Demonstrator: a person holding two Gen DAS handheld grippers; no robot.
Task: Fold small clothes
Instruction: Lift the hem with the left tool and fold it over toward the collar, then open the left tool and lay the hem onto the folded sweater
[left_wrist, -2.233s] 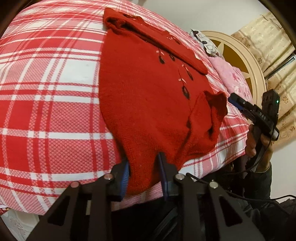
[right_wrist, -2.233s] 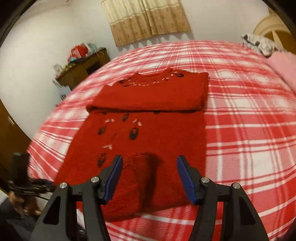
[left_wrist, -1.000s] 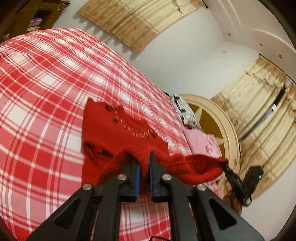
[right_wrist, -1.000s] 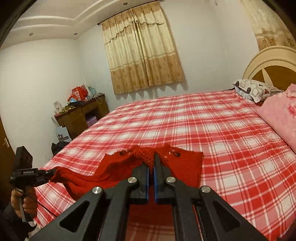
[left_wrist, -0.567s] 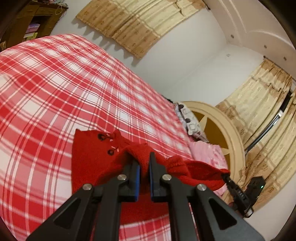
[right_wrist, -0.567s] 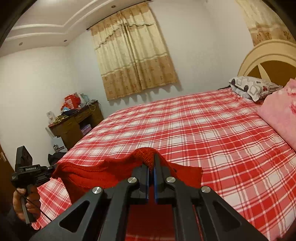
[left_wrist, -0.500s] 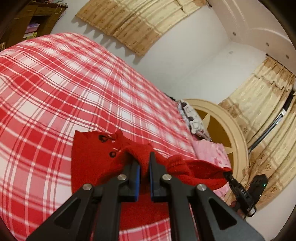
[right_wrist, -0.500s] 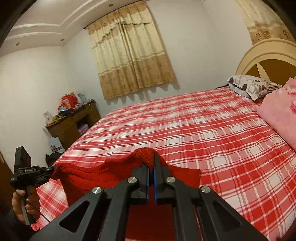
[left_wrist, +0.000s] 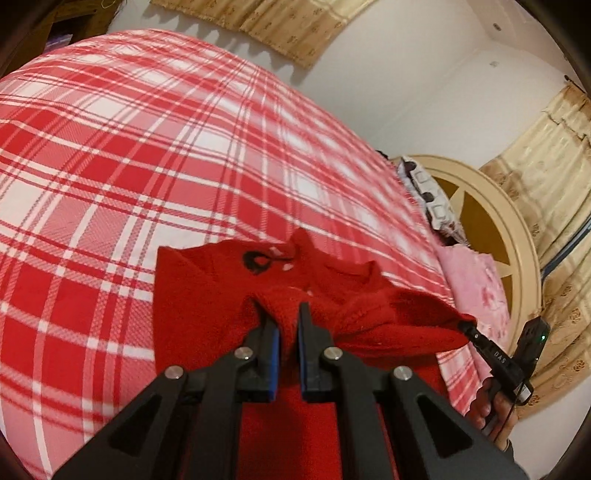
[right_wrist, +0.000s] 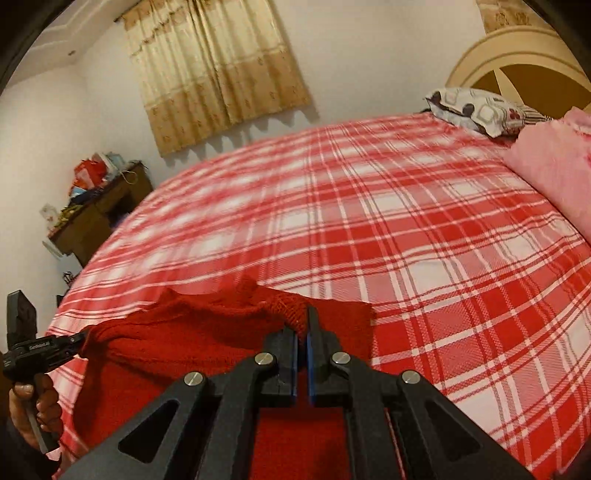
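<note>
A small red knit sweater (left_wrist: 207, 295) with dark appliqués lies on the red plaid bed (left_wrist: 110, 155). My left gripper (left_wrist: 286, 314) is shut on one corner of its hem, with red knit bunched between the blue pads. My right gripper (right_wrist: 302, 321) is shut on the other hem corner of the sweater (right_wrist: 192, 332). The lifted hem hangs stretched between both grippers, low over the collar end. The right gripper shows in the left wrist view (left_wrist: 467, 326); the left gripper shows in the right wrist view (right_wrist: 79, 338). The sweater's lower body is hidden behind the gripper frames.
The plaid bed (right_wrist: 406, 221) spreads wide beyond the sweater. A pink blanket (right_wrist: 554, 170) and patterned pillow (right_wrist: 476, 110) lie by the round headboard (right_wrist: 517, 62). A cluttered wooden desk (right_wrist: 96, 206) stands by the curtained wall.
Both grippers, holding the hem, have moved forward and down toward the collar. The lifted hem now covers most of the sweater; only one appliqué still shows.
</note>
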